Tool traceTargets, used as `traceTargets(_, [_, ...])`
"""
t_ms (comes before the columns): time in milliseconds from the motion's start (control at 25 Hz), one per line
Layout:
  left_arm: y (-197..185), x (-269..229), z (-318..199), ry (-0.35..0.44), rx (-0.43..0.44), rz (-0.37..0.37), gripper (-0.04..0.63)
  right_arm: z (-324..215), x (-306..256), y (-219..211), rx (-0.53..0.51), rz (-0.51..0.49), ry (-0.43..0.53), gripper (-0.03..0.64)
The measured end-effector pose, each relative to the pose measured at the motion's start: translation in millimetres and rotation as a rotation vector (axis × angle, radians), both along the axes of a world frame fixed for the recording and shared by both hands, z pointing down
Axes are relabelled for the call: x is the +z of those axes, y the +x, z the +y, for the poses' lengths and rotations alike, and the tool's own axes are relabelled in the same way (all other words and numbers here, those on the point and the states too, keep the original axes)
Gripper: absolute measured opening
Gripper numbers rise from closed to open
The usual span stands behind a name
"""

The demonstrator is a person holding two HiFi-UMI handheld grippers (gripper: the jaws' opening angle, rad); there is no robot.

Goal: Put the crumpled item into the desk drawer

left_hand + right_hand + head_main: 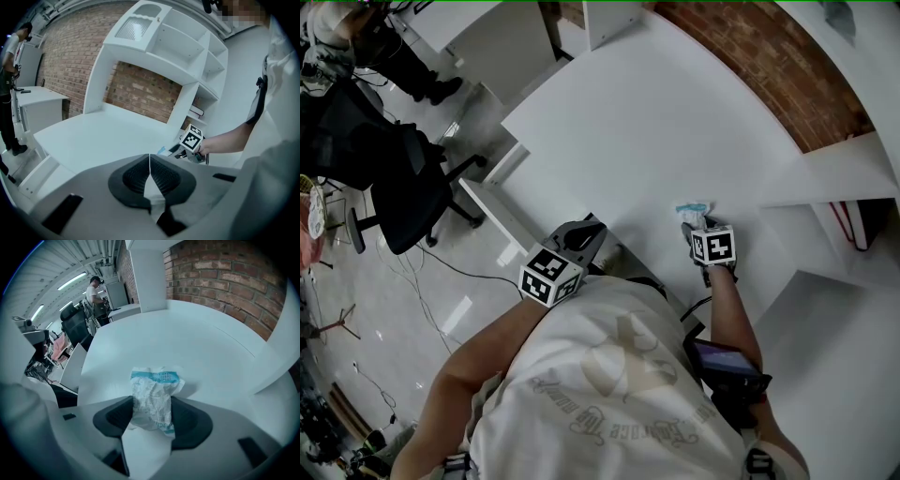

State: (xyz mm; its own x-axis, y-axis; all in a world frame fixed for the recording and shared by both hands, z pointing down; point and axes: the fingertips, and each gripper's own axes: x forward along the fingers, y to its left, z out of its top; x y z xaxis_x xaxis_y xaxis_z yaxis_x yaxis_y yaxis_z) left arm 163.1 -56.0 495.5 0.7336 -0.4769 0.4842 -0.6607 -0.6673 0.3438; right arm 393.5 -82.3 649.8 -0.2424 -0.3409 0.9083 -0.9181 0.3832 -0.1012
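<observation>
The crumpled item (694,207) is a white and blue wrapper on the white desk (656,122), just ahead of my right gripper (689,223). In the right gripper view the wrapper (154,399) stands between the dark pads and fills the gap, with both pads against its sides, so my right gripper (152,414) is shut on it. My left gripper (586,232) hovers at the desk's near edge, left of the right one. Its pads meet in a thin line, so my left gripper (149,171) is shut on nothing. From there the right gripper (183,150) and the wrapper (162,151) show ahead.
A brick wall (750,56) backs the curved desk. White shelves (834,169) rise at the right, with books (855,223) in a low compartment. A black office chair (408,187) stands on the floor at the left. A person (96,291) stands far off.
</observation>
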Motion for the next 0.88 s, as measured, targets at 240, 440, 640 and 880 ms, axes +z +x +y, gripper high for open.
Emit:
traceTargets(240, [-6,-1,1,0.003,-0.019,-0.006,0.025,-4,-10,3,0.004,0.013,0.032,0.241])
traceTargets(440, [-17,-3,2,0.004,-0.046,-0.011,0.025,-15,-22,-5,0.003,-0.014,0.064,0.241])
traceTargets(640, [-23,-4,3,0.004,-0.077,-0.012,0.025,-23,-32,-17,-0.023,-0.035,0.088,0.241])
traceTargets(880, [-38,-6,6,0.007,-0.099,-0.017,0.025,-32,-41,-45,-0.038,-0.075,0.118,0.241])
